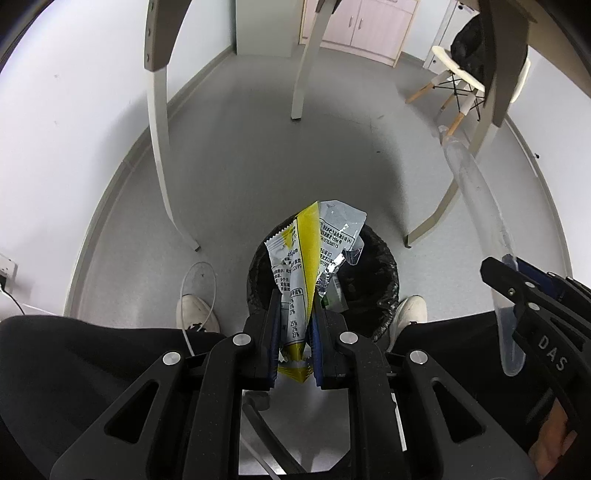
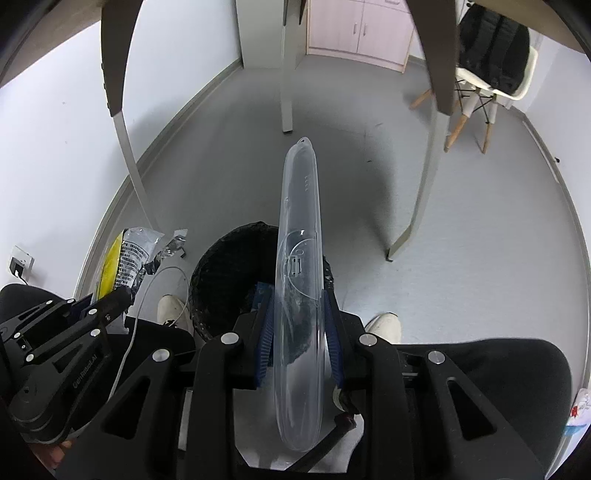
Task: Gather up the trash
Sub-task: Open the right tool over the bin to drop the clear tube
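This looks like a plain office room: grey floor (image 1: 229,122), white walls (image 1: 74,110), a pale cabinet (image 2: 360,31), a chair (image 2: 491,85) and table legs (image 1: 159,147).

Both cams sit right behind their own fingers, tilted steeply down at the floor from above. They share the black-lined bin (image 1: 369,266) (image 2: 229,266), the person's white shoes, the table legs and the far chair (image 1: 458,74) (image 2: 491,74). Each also catches the other gripper at its edge.
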Motion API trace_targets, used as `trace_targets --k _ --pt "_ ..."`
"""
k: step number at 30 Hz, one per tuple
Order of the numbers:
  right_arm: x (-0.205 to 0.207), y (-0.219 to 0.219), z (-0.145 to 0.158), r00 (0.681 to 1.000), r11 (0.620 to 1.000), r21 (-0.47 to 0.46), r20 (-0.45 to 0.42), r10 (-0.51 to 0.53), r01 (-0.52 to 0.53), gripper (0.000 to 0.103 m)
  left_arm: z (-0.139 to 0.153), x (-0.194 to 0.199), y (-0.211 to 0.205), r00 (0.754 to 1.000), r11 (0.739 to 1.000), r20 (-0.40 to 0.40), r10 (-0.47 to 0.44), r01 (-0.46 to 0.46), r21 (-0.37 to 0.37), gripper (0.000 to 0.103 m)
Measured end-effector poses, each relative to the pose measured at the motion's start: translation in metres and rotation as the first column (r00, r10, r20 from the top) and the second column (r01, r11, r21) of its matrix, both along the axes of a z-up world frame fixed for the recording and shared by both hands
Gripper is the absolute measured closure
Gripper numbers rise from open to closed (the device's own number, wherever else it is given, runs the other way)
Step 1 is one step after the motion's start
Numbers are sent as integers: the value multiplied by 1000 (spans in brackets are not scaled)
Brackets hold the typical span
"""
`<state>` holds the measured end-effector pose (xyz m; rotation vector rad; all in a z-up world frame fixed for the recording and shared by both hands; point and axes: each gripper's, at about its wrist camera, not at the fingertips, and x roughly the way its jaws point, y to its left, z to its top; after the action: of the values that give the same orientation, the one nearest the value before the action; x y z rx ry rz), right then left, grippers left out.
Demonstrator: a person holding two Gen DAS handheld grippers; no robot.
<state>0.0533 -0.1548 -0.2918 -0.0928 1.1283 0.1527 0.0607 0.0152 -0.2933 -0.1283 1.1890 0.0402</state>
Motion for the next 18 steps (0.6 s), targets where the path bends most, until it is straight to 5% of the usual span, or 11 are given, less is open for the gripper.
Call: trace_targets --k 18 --pt "51 36 -55 990 998 22 -131 60 -58 78 -46 46 17 996 999 -87 30 -29 15 89"
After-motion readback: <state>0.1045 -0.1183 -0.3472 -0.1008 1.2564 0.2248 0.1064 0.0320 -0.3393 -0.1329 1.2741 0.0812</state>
